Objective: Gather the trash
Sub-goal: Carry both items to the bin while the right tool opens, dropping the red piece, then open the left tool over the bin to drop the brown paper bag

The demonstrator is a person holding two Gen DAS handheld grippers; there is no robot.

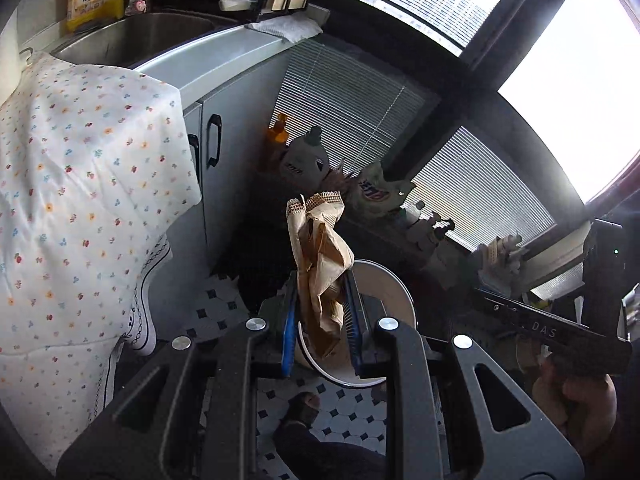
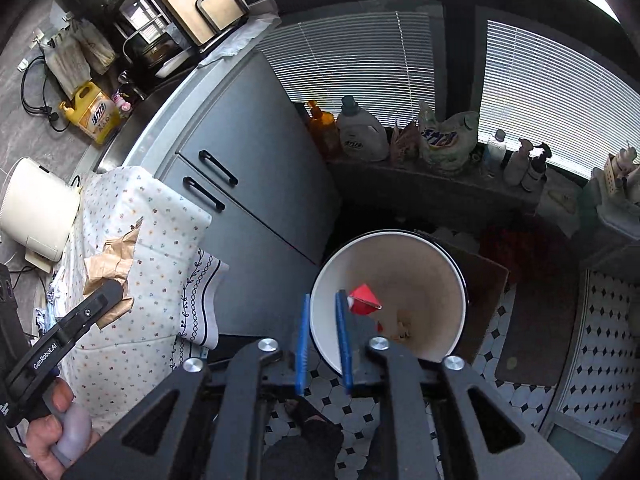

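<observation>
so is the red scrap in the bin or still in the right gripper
In the bin. The red scrap lies free inside the white bin, beyond the right gripper, whose jaws stand apart with nothing between them.

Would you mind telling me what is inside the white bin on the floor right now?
Inside the white bin, a red piece of trash shows against the inner wall, with small tan scraps lower down. The right gripper and its fingers cover the bin's near edge, so anything there is hidden.

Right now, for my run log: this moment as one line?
left gripper: grips brown paper | right gripper: open, empty | red scrap inside white bin
</observation>
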